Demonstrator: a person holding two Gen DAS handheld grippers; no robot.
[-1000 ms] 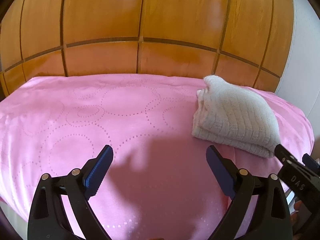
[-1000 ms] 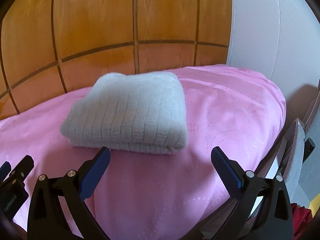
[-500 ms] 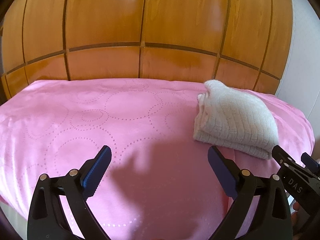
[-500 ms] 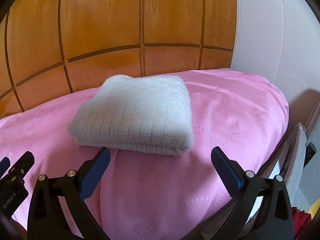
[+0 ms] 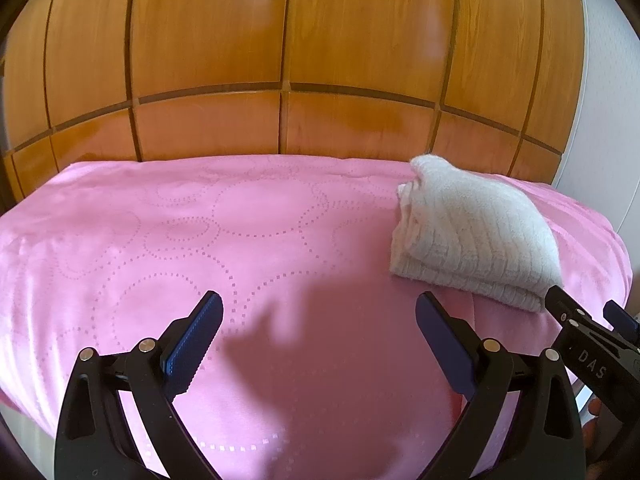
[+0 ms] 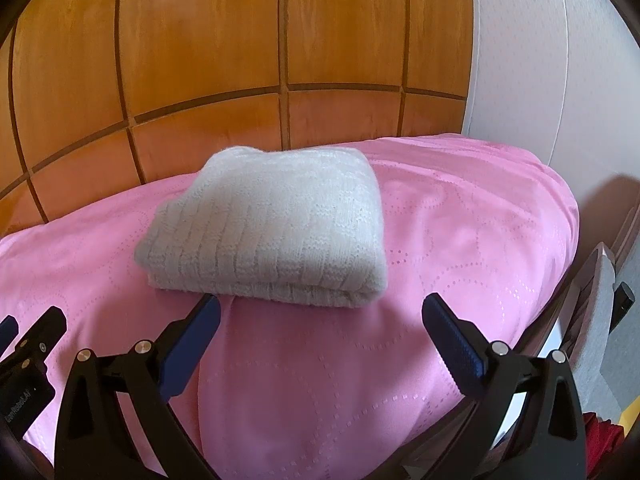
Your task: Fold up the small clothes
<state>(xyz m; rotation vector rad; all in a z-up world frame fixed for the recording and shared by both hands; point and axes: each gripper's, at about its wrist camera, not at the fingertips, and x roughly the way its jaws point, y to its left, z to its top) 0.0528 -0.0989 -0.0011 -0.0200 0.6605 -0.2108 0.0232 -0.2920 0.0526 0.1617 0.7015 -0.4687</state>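
1. The pink bedspread with dotted circle patterns covers the bed in front of the orange-brown wooden panelled headboard. Compared with a second ago it sits lower in both views and more headboard shows, so both cameras have drawn back and up from the bed.
2. The cream ribbed knitted garment, folded into a thick rectangular bundle, lies in the same place on the bedspread, toward its right side, with nothing touching it. It looks smaller than it did a second ago. Judging by its neat layers, the fold seems complete and this retreat reads as the close of the step.
3. The left tongs hover over bare bedspread, spread wide and empty, well left of the bundle.
4. The right tongs are also spread wide and empty, pointing at the bundle's near edge; the left finger's tip overlaps that edge in the right wrist view, though I cannot tell contact.
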